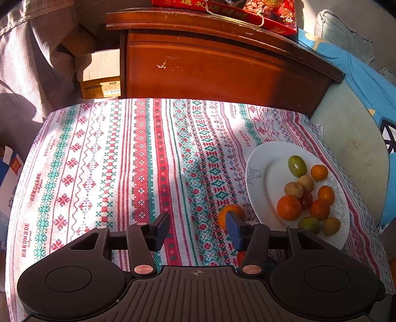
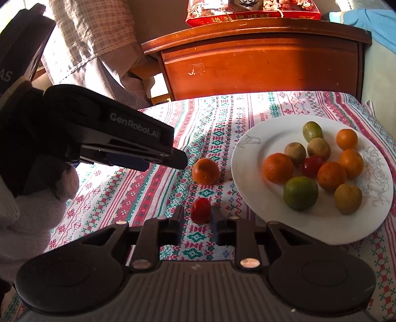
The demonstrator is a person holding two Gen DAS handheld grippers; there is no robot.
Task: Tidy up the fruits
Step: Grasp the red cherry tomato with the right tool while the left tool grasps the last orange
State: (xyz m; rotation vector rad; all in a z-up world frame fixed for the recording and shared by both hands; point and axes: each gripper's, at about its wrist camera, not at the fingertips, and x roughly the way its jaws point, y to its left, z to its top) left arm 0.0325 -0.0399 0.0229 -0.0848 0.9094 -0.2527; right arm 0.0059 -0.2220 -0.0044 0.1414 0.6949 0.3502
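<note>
A white plate on the patterned cloth holds several fruits: oranges, green and brown ones, one red. It also shows in the left wrist view. A loose orange lies on the cloth left of the plate, and a small red fruit lies in front of it. My right gripper is open, its fingers on either side of the red fruit, not touching it. My left gripper is open and empty; the loose orange sits just behind its right finger. The left gripper also shows from the side.
A wooden cabinet stands behind the table, with a red gift box on top. A cardboard box sits left of it. A curtain hangs at the left. The gloved hand holds the left gripper.
</note>
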